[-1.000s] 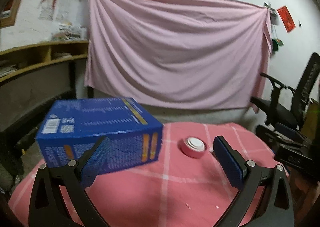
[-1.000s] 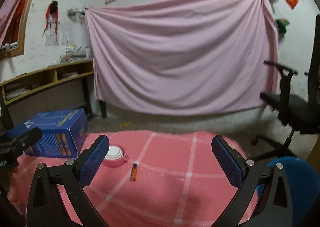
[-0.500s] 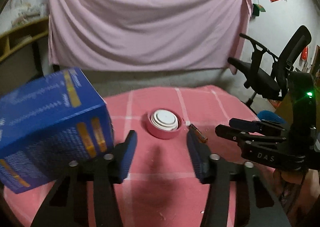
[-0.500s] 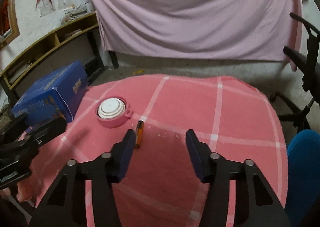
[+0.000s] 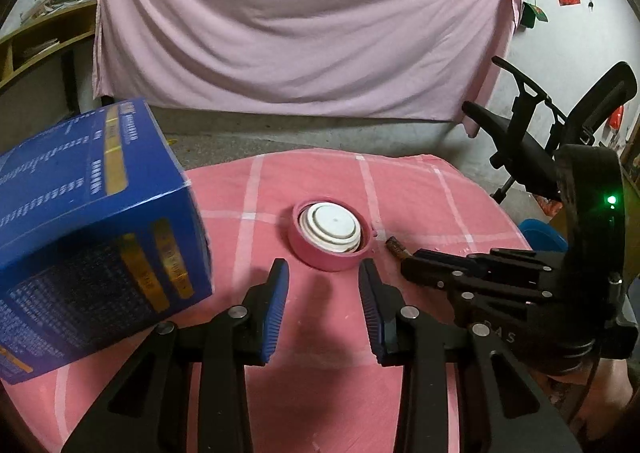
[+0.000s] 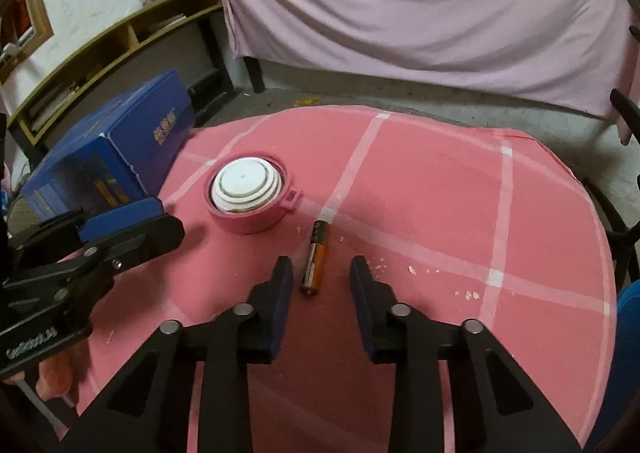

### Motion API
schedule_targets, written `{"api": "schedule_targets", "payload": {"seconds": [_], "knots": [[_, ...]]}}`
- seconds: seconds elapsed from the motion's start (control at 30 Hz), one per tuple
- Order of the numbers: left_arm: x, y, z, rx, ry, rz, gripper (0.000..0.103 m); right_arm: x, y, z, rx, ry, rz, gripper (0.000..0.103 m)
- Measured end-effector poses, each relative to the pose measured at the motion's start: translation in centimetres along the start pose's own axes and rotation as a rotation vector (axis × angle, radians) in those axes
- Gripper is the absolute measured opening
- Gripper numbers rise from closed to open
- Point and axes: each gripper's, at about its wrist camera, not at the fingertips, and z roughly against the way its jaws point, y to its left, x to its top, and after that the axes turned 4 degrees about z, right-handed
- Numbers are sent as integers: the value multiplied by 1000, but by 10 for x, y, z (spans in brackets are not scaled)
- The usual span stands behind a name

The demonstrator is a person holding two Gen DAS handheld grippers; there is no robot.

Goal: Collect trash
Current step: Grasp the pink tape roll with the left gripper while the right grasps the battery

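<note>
Right hand-held gripper [image 6: 320, 273] angled down over the battery [image 6: 316, 259], jaws closing with the battery's near end between them, pads not yet touching. Left hand-held gripper [image 5: 322, 285] likewise closing, empty, aimed at the pink lid [image 5: 332, 235] just ahead. Both items lying on the pink-clothed desk [image 6: 440, 193], blue box [image 5: 88, 229] at its left edge, probably meant as the trash container.

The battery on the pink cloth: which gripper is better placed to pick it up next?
Right. The right gripper points straight at the battery, whose near end lies between its closing jaws, untouched. The left gripper faces the pink lid, its jaws closing on nothing.
</note>
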Motion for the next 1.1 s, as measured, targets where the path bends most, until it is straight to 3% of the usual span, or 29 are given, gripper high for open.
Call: {"api": "schedule_targets", "payload": {"seconds": [0.03,0.13,0.43,0.77,0.97,1.1], "knots": [[1,-2,-2,0,2,-6,31,0,-2,1,2,-3,-6,8],[4,-9,-12,-15,21,-46,32,-2,-8,5,-4,-6,-16,8],[16,-19,-46,62,96,-79,53,-17,-32,27,-113,-19,-9,8],[20,-25,-72,161,125,-150,54,-20,-54,25,-103,5,-85,8],[15,-24,-70,149,112,-148,51,-20,-51,25,-98,4,-82,8],[12,-21,-64,84,105,-142,51,-21,-49,26,-103,0,-72,8]]}}
